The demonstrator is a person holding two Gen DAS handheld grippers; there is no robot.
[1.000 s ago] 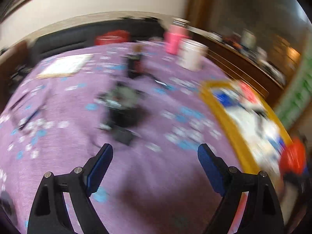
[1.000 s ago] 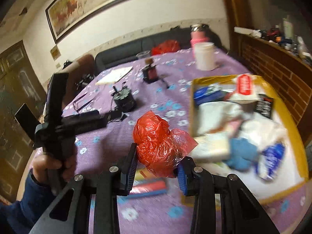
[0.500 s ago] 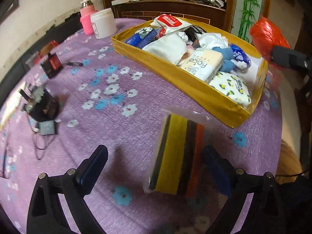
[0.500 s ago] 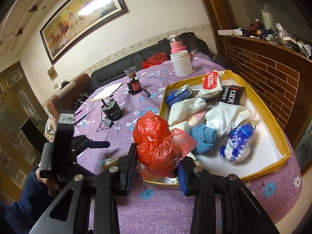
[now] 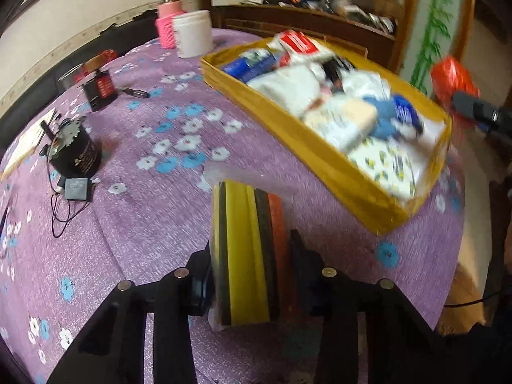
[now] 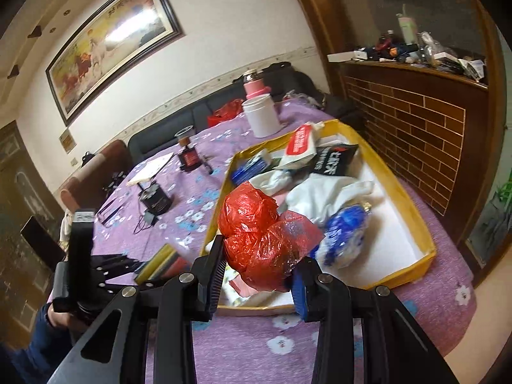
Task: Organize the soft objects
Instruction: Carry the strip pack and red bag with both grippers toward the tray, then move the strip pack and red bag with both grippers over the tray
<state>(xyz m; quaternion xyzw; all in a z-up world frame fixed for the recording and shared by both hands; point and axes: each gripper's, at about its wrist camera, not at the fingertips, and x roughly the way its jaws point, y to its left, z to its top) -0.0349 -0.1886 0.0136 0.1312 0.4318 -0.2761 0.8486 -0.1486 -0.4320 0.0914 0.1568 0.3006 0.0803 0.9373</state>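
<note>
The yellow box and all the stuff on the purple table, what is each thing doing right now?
Yellow cardboard box: open, partly filled with soft items.
Crumpled red plastic bag: gripped by the right gripper, above the box's near end.
Wrapped pack of striped sponges: between the left gripper jaws, which are closing.
White plastic jar: upright, lid on.
Pink bottle: upright, capped.

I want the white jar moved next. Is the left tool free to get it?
Probably not: the left tool is closing around a sponge pack, and the white jar stands across the table.
</note>
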